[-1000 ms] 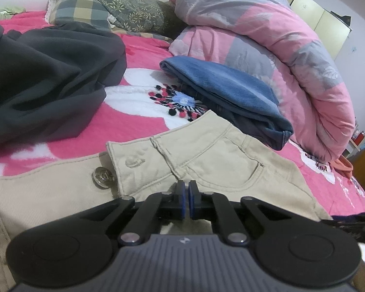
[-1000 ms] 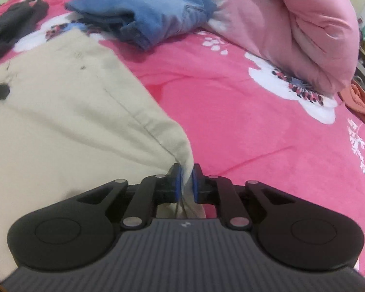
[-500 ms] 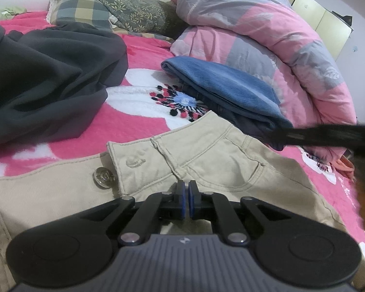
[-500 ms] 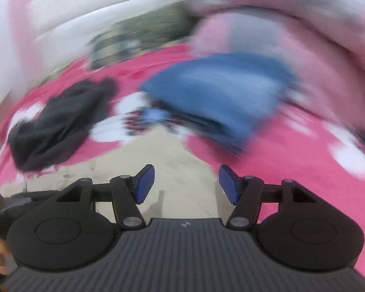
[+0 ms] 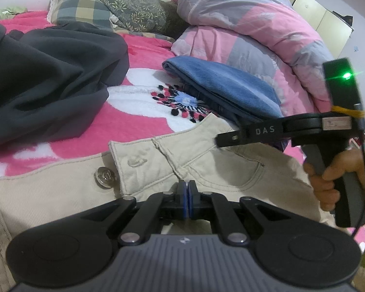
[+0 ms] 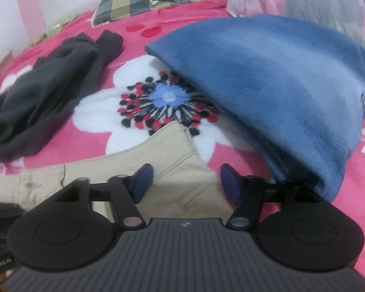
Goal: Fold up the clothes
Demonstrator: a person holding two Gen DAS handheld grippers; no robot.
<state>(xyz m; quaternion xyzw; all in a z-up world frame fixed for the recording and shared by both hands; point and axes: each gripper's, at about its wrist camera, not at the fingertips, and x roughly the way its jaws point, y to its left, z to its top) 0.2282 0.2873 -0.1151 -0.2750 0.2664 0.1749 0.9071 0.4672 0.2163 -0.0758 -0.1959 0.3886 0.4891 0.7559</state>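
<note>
Beige trousers lie on the pink flowered bed, waistband up, with a metal button showing. My left gripper is shut on the trousers' fabric near the fly. My right gripper is open and empty, hovering over the far corner of the beige waistband. The right gripper also shows in the left wrist view, held by a hand, reaching in from the right above the trousers.
Folded blue jeans lie just beyond the trousers; they also show in the right wrist view. A dark grey garment lies heaped at the left. A rolled pink-grey quilt and pillows sit at the back.
My right gripper let go of the trouser leg end, opened, and swung up to the waistband. It now shows in the left wrist view. My left gripper has stayed shut in place.
</note>
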